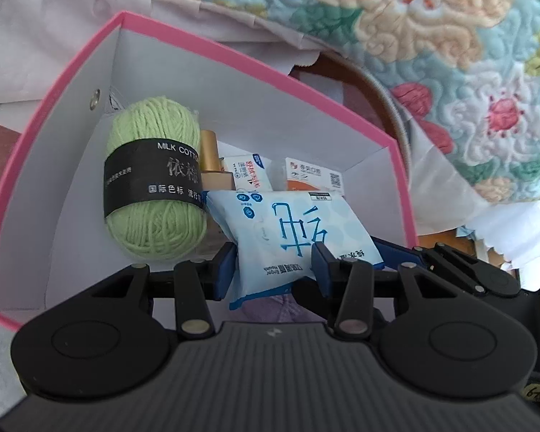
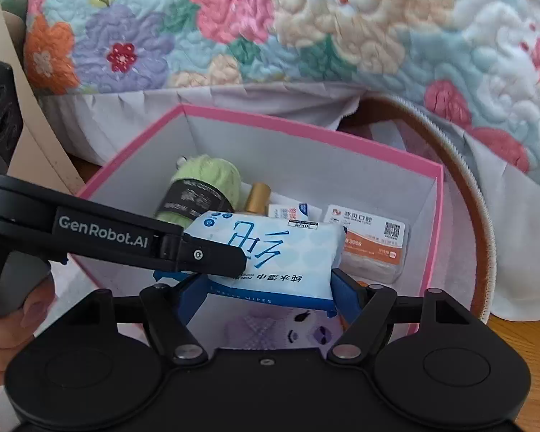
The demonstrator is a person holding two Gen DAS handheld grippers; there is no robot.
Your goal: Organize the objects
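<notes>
Holding the wipes pack [image 1: 298, 230] over the pink box [image 1: 68, 72], your left gripper [image 1: 273, 270] is clamped on it; right gripper [image 2: 266, 288] brackets it w/ pads at both ends, grip unclear. Already inside, mid-frame: fuzzy green yarn [image 1: 154, 198], gold tube [image 1: 210, 151], sm. cartons. Left to do, prob.: drop the soft, crinkly pack in.
</notes>
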